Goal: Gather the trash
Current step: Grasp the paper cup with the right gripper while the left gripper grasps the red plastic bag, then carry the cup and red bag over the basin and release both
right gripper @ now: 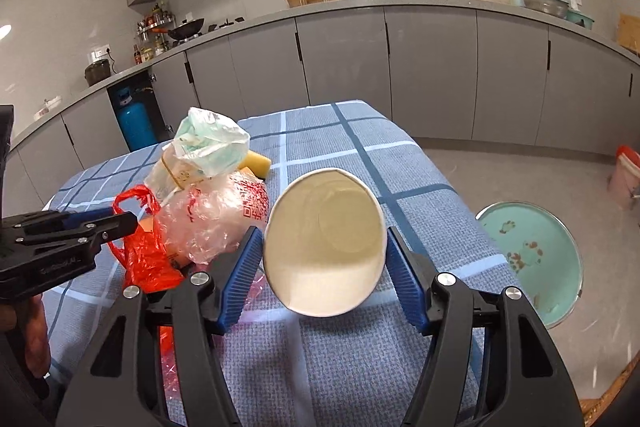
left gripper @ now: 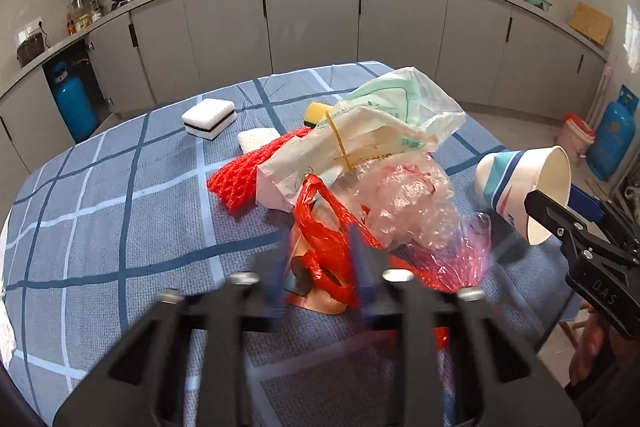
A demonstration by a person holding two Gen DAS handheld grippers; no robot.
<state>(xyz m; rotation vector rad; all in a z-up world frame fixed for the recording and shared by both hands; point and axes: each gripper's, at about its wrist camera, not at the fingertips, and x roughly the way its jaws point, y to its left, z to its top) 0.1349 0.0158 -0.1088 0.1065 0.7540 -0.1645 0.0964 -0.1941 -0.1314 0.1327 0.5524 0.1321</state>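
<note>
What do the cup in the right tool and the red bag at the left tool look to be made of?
Cup: likely paper, matte white inside, with a printed outer wall and a rim squeezed oval by the right tool. Red bag: thin glossy plastic film, crinkled and translucent, with a loop handle; the left tool is blurred around it.

Left gripper (left gripper: pixel 324 279) blurred, jaws around red bag (left gripper: pixel 320 227) on trash pile; right gripper (left gripper: pixel 560 223) holds paper cup (left gripper: pixel 524 187) above the desk (left gripper: pixel 120 187).
</note>
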